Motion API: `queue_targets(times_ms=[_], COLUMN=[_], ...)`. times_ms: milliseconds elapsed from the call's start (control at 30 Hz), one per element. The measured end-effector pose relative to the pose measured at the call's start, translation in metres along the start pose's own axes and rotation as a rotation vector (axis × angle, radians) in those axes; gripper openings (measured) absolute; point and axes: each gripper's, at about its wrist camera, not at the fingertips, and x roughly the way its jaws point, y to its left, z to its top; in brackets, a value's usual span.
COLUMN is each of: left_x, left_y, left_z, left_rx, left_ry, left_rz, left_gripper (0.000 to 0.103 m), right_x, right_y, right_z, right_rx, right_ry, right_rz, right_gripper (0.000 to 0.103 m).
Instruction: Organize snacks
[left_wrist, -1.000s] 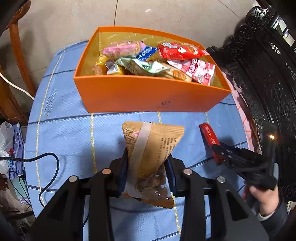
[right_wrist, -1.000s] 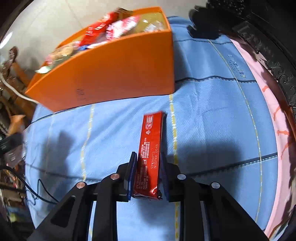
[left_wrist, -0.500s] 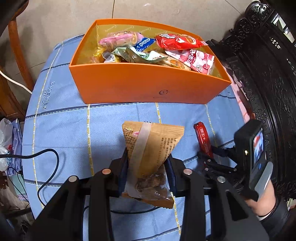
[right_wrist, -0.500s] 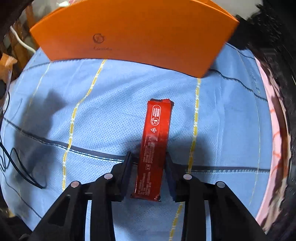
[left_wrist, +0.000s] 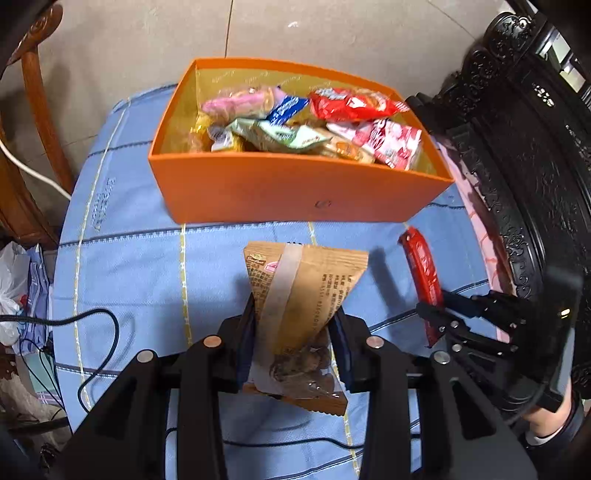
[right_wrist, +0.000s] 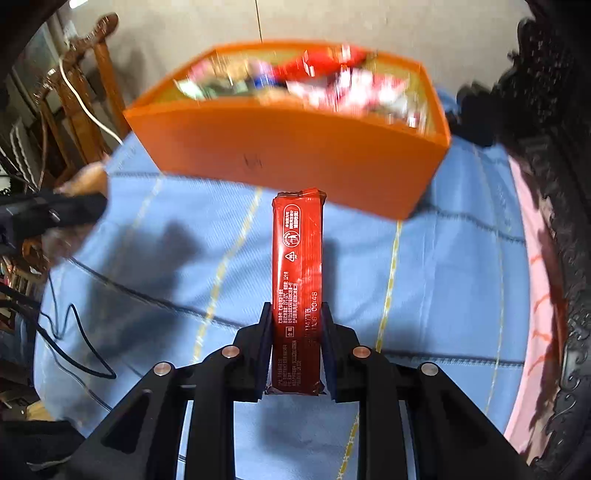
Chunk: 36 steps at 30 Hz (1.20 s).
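While both tongs grip snacks | left tongs clamp brown packet | right tongs pinch red bar | clear orange box rim, then release.

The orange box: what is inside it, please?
The orange box holds a pile of wrapped snacks: a pink packet, a red one, a green one and a pink-white one. What lies under them, and the box bottom, is covered.
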Motion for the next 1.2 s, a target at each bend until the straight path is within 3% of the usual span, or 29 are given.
queue_targets(times_ms=[167, 367, 600, 800, 867, 900, 933, 967, 1000, 1033, 1200], left_x=[-0.020, -0.041, -0.036, 0.003, 0.019, 0.025, 0.029, 0.028, 0.025, 0.021, 0.014], left_y=[-0.008, -0.017, -0.019, -0.008, -0.003, 0.000, 0.003, 0.006, 0.006, 0.006, 0.004], left_z=[0.020, 0.063, 0.126, 0.179, 0.189, 0.193, 0.196, 0.195, 0.193, 0.189, 0.171], left_rx=[0.021, 0.035, 0.042, 0.025, 0.012, 0.001, -0.007, -0.004, 0.005, 0.019, 0.031], left_ry=[-0.065, -0.154, -0.200, -0.172, -0.157, -0.148, -0.147, -0.171, -0.194, -0.221, -0.212], left_rz=[-0.008, -0.013, -0.006, 0.025, 0.055, 0.106, 0.167, 0.197, 0.200, 0.210, 0.234], left_gripper=[0.035, 0.035, 0.035, 0.035, 0.048, 0.067, 0.080, 0.083, 0.091, 0.097, 0.097], right_x=[-0.047, -0.070, -0.058, -0.022, -0.003, 0.003, 0.007, 0.007, 0.006, 0.005, 0.001], right_y=[0.016, 0.010, -0.002, -0.010, -0.014, -0.015, -0.018, -0.021, -0.022, -0.023, -0.020], right_z=[0.033, 0.090, 0.153, 0.194, 0.207, 0.210, 0.210, 0.207, 0.204, 0.198, 0.177], right_rx=[-0.017, -0.037, -0.039, -0.023, -0.008, 0.001, 0.023, 0.042, 0.047, 0.049, 0.054], right_ry=[-0.136, -0.249, -0.311, -0.298, -0.281, -0.266, -0.260, -0.271, -0.279, -0.293, -0.284], right_rz=[0.013, 0.024, 0.027, 0.037, 0.033, 0.015, -0.013, -0.023, -0.017, -0.004, -0.001], right_gripper=[0.023, 0.023, 0.023, 0.024, 0.027, 0.032, 0.040, 0.047, 0.067, 0.072, 0.072])
